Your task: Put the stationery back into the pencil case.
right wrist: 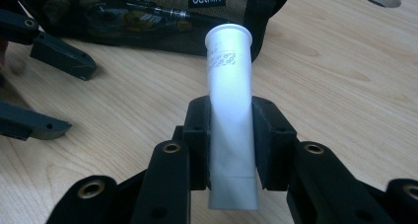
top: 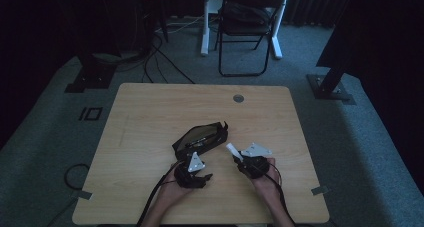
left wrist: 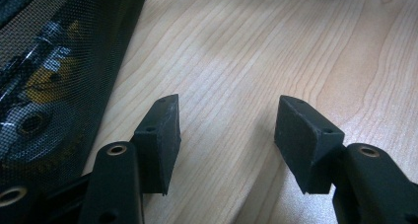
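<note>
Now: right gripper clamped on white tube, tube upright btwn 2 pads, cap end poking past tips toward mesh pouch. Left gripper apart, nothing btwn, just beside pouch on table.

The left gripper rested low, its jaws parted with nothing between them; the right gripper had its pads pressed tight, both forearms reaching in from below
</note>
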The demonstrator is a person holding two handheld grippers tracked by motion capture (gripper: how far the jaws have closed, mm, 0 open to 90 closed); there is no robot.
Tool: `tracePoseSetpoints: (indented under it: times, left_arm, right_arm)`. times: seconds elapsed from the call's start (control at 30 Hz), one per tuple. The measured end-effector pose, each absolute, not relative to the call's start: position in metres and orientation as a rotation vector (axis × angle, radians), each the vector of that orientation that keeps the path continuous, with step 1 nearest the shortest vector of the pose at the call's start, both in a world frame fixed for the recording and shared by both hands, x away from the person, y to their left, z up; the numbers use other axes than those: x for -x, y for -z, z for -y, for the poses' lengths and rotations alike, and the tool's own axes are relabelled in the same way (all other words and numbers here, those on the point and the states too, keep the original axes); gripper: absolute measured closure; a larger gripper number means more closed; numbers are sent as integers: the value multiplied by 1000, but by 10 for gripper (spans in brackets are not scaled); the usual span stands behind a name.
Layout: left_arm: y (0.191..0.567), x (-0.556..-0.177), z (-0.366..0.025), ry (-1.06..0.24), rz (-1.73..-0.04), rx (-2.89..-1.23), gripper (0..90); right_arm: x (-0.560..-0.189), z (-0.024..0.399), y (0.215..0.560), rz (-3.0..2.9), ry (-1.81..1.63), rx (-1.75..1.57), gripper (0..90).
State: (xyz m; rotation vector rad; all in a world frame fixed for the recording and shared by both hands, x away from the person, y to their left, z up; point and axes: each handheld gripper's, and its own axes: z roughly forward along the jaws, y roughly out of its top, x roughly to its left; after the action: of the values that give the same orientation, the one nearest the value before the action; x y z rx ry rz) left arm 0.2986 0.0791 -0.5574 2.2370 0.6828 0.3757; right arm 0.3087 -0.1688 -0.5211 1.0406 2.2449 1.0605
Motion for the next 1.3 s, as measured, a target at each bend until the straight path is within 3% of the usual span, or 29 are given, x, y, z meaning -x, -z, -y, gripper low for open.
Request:
tracePoseSetpoints:
  times: [1.3]
  left_arm:
    - [557,-298,-79,-357,-666,-2242,430]
  right_arm:
    - [-320,158,483,-2301,-1046,-839,709]
